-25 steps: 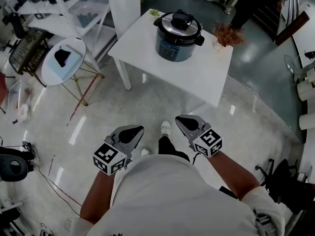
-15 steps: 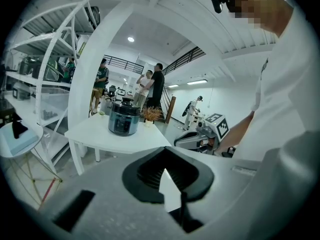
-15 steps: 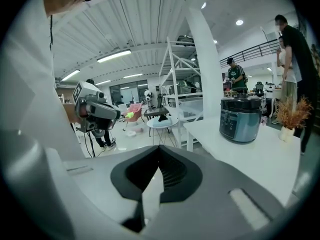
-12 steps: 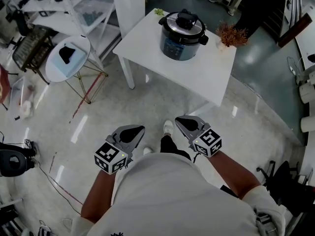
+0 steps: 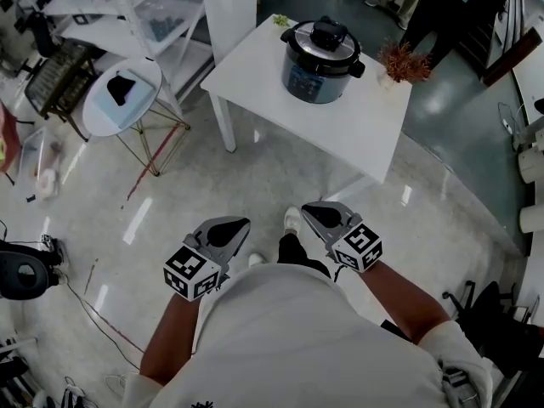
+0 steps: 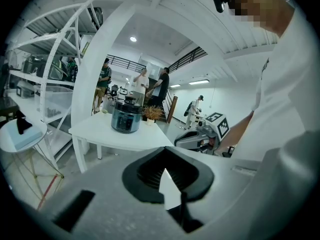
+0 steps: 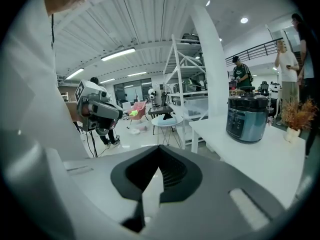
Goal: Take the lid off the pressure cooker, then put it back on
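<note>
The pressure cooker (image 5: 321, 59) stands on the white table (image 5: 357, 130), its black-knobbed lid (image 5: 327, 37) in place on top. Both grippers are held low by the person's body, well short of the table. My left gripper (image 5: 234, 223) is shut with nothing in it. My right gripper (image 5: 313, 208) is shut and empty too. The left gripper view shows the cooker (image 6: 125, 118) far ahead beyond the closed jaws, with the right gripper (image 6: 200, 136) off to the side. From the right gripper view the cooker (image 7: 247, 116) sits at the right and the left gripper (image 7: 97, 111) at the left.
A dried plant in a pot (image 5: 399, 62) stands right of the cooker. A round side table on gold legs (image 5: 119, 100) and white shelving (image 5: 110, 7) are at the left, beside a white pillar (image 5: 229, 2). People (image 5: 425, 2) stand beyond the table. Cables lie on the floor at the left.
The table and cooker have slid a little up and to the right in the head view. Both grippers keep the same pose by the body and stay shut.
</note>
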